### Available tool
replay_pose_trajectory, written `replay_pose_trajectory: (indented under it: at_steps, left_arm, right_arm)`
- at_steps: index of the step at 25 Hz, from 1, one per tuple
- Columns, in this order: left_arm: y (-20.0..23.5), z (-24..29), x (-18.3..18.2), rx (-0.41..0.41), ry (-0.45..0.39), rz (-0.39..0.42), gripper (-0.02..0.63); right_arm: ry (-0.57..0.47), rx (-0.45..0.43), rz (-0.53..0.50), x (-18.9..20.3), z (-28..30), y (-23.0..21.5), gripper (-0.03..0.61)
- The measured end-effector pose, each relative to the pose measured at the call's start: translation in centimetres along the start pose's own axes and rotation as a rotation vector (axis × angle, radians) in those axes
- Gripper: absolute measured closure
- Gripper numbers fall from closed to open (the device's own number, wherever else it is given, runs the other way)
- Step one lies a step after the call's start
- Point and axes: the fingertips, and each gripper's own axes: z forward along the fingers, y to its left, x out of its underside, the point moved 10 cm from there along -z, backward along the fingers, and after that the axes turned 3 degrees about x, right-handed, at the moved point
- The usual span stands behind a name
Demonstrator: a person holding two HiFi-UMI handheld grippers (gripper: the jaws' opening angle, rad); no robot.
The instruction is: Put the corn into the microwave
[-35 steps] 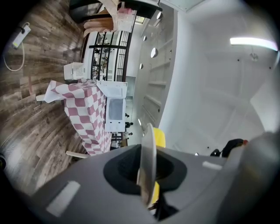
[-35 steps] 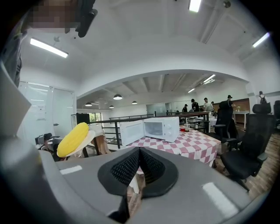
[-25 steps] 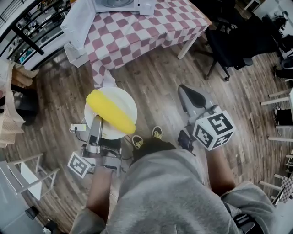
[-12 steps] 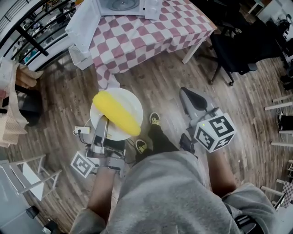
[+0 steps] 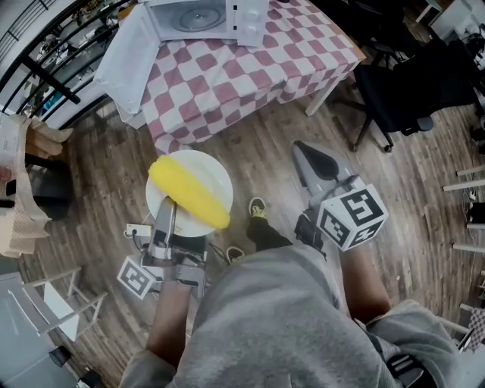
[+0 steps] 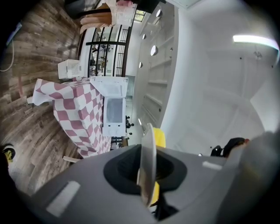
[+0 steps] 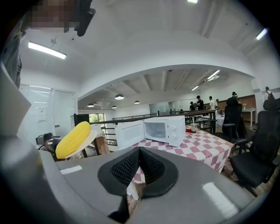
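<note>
A yellow corn cob (image 5: 189, 192) lies across a white plate (image 5: 208, 168). My left gripper (image 5: 168, 206) is shut on the plate's near rim and holds it over the wooden floor. In the left gripper view the plate (image 6: 147, 148) stands edge-on between the jaws, with the corn (image 6: 159, 137) behind it. My right gripper (image 5: 311, 154) is shut and holds nothing, to the right of the plate. The white microwave (image 5: 206, 17) stands on the checked table (image 5: 250, 68) ahead, with its door (image 5: 127, 57) swung open to the left. The right gripper view shows the microwave (image 7: 164, 129) and its bare cavity.
A black office chair (image 5: 409, 83) stands right of the table. A white frame (image 5: 53, 303) is at the lower left, and a power strip (image 5: 136, 229) lies on the floor under the plate. A dark railing (image 5: 45, 61) runs along the upper left. People stand far behind the table (image 7: 216, 105).
Both grippers and the plate with the corn have been carried toward the table. More of the microwave and its open door now shows at the top of the head view.
</note>
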Motion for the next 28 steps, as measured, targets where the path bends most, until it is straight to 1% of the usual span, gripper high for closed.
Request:
replay_pose_trajectory:
  at_steps: [7,13,21,28]
  left_arm:
    - [1.3,6.0,-0.4,-0.004,0.003,0.009,0.584]
    - [2.2,10.1,0.2,-0.013,0.004,0.015,0.586]
    - [3.4,13.7,1.3,-0.024,-0.006,0.027,0.584]
    - [3.8,16.0,1.5,-0.027,-0.021,0.035,0.584]
  right_arm:
    - [0.004,-0.016,0.007,-1.5,3.9,-4.2,0.580]
    - [0.007,-0.022,0.016,-2.1,5.9,-7.6,0.580]
    - [-0.004,-0.032,0.032,-2.5,7.8,-11.6,0.580]
    - [-0.006,-0.051,0.030,-3.1,9.5,-13.4,0.580]
